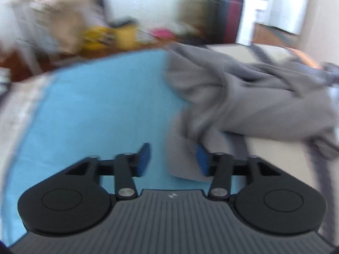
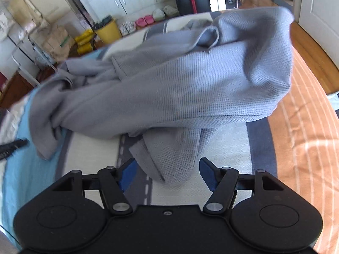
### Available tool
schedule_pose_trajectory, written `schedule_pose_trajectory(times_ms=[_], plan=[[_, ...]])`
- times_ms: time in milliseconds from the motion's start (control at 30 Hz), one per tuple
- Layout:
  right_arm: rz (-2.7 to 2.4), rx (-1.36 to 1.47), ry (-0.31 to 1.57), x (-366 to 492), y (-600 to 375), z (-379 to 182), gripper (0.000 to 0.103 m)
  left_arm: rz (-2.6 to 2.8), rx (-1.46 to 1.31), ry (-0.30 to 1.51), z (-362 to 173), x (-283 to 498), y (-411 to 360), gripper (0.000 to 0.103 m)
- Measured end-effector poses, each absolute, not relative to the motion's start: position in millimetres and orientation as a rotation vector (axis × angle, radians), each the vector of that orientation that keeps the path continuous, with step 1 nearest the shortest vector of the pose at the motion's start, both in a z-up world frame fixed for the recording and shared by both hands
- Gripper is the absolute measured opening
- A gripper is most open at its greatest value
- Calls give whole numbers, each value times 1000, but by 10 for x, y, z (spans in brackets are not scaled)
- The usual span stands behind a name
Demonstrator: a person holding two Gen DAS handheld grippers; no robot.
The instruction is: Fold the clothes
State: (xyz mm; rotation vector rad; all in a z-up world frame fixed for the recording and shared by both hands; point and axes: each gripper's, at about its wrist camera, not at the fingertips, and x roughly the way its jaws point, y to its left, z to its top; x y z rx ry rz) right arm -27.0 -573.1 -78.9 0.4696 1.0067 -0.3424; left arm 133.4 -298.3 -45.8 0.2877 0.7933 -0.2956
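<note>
Grey knit garment [image 2: 169,80], one, lies crumpled before two grippers, left [image 1: 172,160] and right [image 2: 167,174], both spread wide, holding nothing.

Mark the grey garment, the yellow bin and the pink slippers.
grey garment [image 2: 169,89]: right wrist view, middle of the bunched knit body.
yellow bin [image 2: 108,32]: right wrist view, front of its wall.
pink slippers [image 2: 144,20]: right wrist view, top of the pair.

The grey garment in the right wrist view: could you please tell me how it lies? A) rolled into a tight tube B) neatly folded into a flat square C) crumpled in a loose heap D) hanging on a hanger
C: the grey garment lies bunched with loose folds on the bed, ahead of the open right claw.
</note>
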Motion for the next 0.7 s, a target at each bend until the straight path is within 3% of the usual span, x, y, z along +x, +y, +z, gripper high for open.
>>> schedule_pose_trajectory(times_ms=[133, 200, 267, 300, 367, 400, 433, 500, 700], plan=[[-390, 336, 1027, -105, -5690, -1001, 70, -407, 200, 825, -604, 1326, -3105, 65], [-392, 301, 1018, -54, -5697, -1083, 68, -462, 226, 841, -740, 1409, -3211, 76], [-388, 252, 995, -38, -5681, -1069, 49, -487, 304, 848, -924, 1488, -3375, 85], [-401, 237, 981, -58, -5670, -1030, 26, -489, 350, 840, -1037, 1515, -3433, 89], [-441, 182, 957, -127, -5625, -922, 18, -498, 360, 811, -1178, 1554, -3444, 100], [-464, 154, 938, -201, -5603, -831, 17, -505, 317, 815, -1179, 1586, -3409, 99], [-485, 139, 913, -289, -5590, -726, 17, -514, 263, 843, -1158, 1625, -3376, 87], [-520, 146, 854, -492, -5587, -503, 17, -528, 174, 900, -1071, 1676, -3320, 15], [-672, 342, 663, -1236, -5477, -108, 17, -512, 178, 844, -626, 1473, -3183, 15]])
